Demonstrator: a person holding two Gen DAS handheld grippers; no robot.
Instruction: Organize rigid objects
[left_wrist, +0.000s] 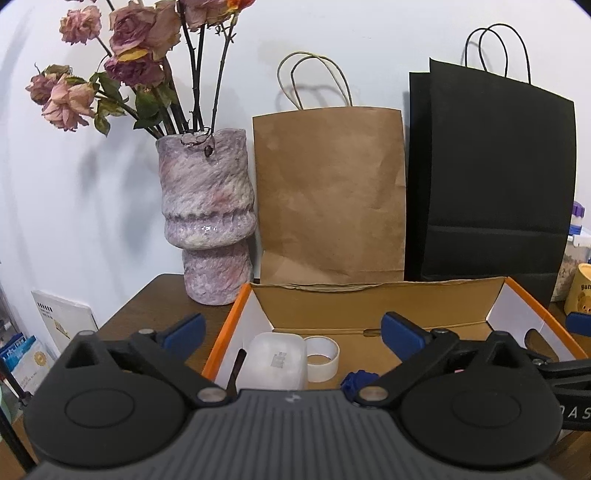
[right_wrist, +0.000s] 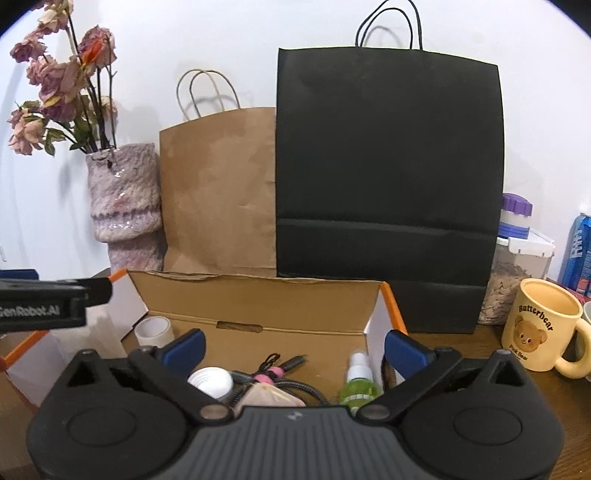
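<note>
An open cardboard box with an orange rim sits on the brown table. In the left wrist view it holds a white plastic case, a tape roll, a black pen and a blue object. In the right wrist view it holds a white cap, the tape roll, a dark cable with pink ties and a green spray bottle. My left gripper is open and empty above the box. My right gripper is open and empty above the box.
A pink vase with dried roses stands left of the box. A brown paper bag and a black paper bag lean on the wall behind. A yellow bear mug, jars and a blue can stand right.
</note>
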